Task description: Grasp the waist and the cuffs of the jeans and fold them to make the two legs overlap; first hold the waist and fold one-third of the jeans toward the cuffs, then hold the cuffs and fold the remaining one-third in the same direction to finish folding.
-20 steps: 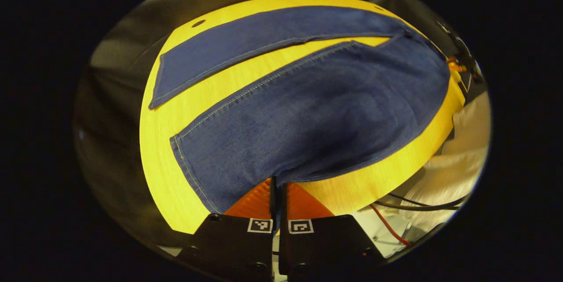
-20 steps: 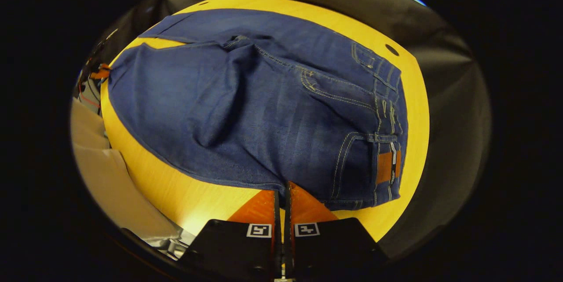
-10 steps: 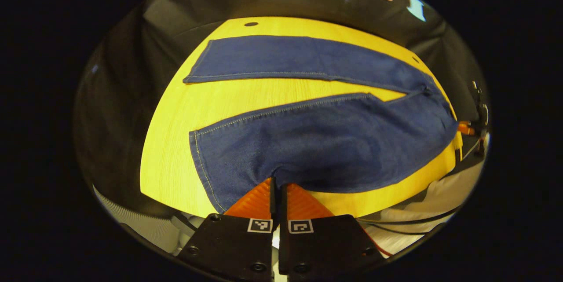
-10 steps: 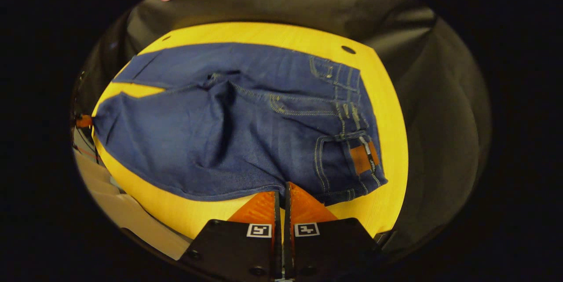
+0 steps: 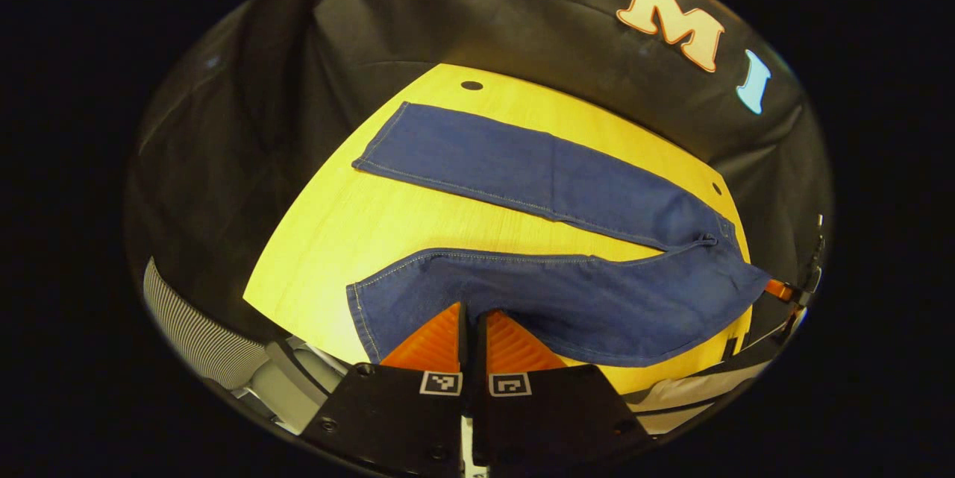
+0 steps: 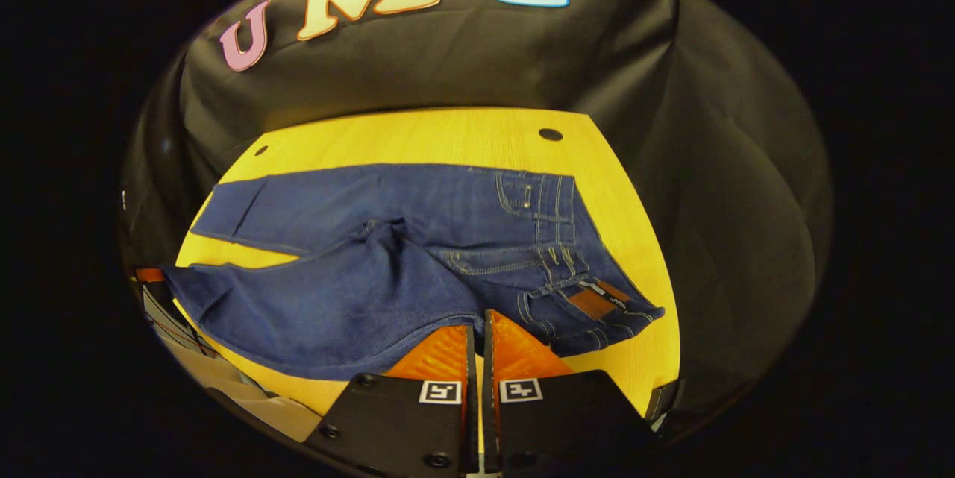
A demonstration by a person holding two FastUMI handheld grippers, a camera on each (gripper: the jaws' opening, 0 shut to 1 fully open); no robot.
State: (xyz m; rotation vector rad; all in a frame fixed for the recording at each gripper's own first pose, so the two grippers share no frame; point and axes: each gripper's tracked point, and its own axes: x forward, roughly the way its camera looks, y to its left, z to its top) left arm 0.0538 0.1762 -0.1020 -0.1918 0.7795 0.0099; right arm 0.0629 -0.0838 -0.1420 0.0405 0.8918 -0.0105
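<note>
Over the last second both grippers have risen, carrying the near leg of the jeans [image 5: 567, 299] up from the surface [image 5: 418, 217], so that more of the booth's black wall now shows above the wood in each view.

In the left gripper view, the left gripper [image 5: 471, 314] has its fingers [image 5: 433, 340] pressed together on the near leg's lower edge, close to its cuff [image 5: 362, 314]. That leg hangs lifted and sagging between the two grippers. The far leg [image 5: 522, 172] lies flat and straight toward the surface's far edge, its cuff near the far left corner, with bare wood between the two legs. At the right edge of this view a small part of the other gripper shows at the cloth's end.

In the right gripper view, the right gripper [image 6: 479, 318] pinches the near side seam just beside the waist [image 6: 567, 239], fingers [image 6: 518, 351] closed on the denim. The waistband corner with the brown patch [image 6: 593, 301] droops to the right of the fingers. The seat and far leg rest on the surface.
</note>
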